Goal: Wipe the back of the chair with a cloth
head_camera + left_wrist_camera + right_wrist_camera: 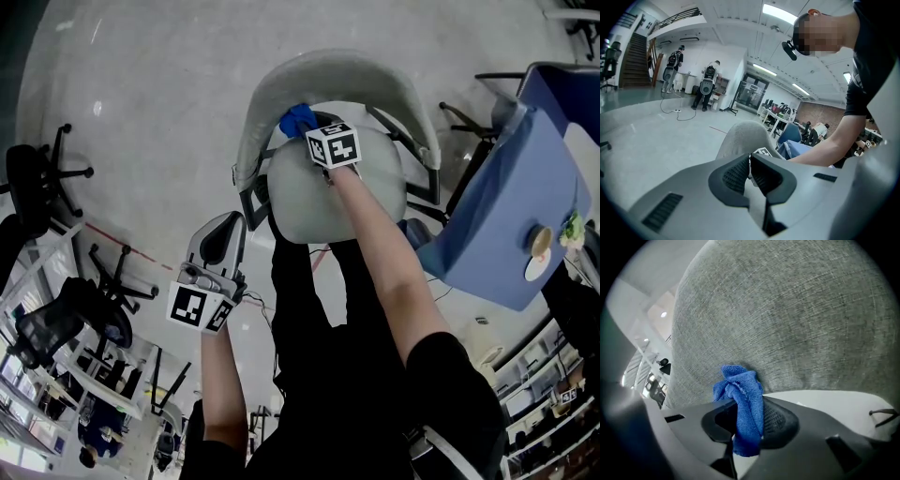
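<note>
While right tool [747, 412] clamps blue cloth [740, 386], cloth apparently touches chair back [797, 315].

Pale floor [169, 112], grey chair [298, 202], black office chairs [36, 183]

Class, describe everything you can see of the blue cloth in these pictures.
The blue cloth is a small, bunched piece with a looped, towel-like weave. It is clamped between the jaws of the right hand-held gripper: a crumpled wad sticks out past the tips and a tail runs back between them. The wad rests against the grey woven fabric of the chair back, apparently on the side facing the seat.
</note>
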The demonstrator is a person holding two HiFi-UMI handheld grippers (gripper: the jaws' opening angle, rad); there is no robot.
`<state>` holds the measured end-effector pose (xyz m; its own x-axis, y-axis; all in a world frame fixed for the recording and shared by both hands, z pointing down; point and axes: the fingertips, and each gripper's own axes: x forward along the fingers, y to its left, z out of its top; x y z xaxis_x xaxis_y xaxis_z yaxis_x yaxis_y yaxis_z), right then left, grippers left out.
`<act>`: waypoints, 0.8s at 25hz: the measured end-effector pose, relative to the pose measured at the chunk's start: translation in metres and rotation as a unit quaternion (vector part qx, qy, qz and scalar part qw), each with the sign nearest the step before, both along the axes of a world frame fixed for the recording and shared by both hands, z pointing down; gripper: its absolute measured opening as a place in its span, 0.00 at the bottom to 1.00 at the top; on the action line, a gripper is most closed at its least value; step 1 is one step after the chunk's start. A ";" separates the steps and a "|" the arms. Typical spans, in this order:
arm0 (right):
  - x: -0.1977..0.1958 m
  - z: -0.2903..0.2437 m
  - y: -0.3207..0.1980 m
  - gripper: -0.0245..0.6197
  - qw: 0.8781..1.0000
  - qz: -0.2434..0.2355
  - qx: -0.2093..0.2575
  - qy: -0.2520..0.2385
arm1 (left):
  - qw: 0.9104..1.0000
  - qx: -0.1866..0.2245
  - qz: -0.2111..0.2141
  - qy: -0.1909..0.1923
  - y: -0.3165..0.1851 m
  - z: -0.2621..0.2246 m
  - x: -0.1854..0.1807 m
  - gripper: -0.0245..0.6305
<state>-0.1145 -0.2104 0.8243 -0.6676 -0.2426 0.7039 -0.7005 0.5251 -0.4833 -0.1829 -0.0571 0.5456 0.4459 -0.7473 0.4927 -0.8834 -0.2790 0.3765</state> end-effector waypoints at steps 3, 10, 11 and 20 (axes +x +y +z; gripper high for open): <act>0.014 0.000 -0.008 0.20 1.000 0.017 0.000 0.006 | 1.000 -0.002 0.003 0.000 0.002 0.001 0.005 0.08; 0.040 -0.001 -0.023 0.20 0.999 0.046 0.007 0.010 | 1.000 -0.001 0.014 -0.004 0.000 0.000 0.013 0.08; 0.046 -0.001 -0.025 0.20 0.998 0.054 0.005 0.010 | 1.000 0.000 0.014 -0.004 0.000 -0.001 0.014 0.08; 0.089 0.001 -0.039 0.20 0.995 0.101 0.011 0.011 | 1.000 0.000 0.019 -0.004 -0.002 0.002 0.023 0.08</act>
<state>-0.0259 -0.2496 0.8253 -0.5878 -0.3862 0.7108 -0.8032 0.3835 -0.4559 -0.1603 -0.0594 0.5475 0.4694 -0.7297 0.4972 -0.8756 -0.3119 0.3689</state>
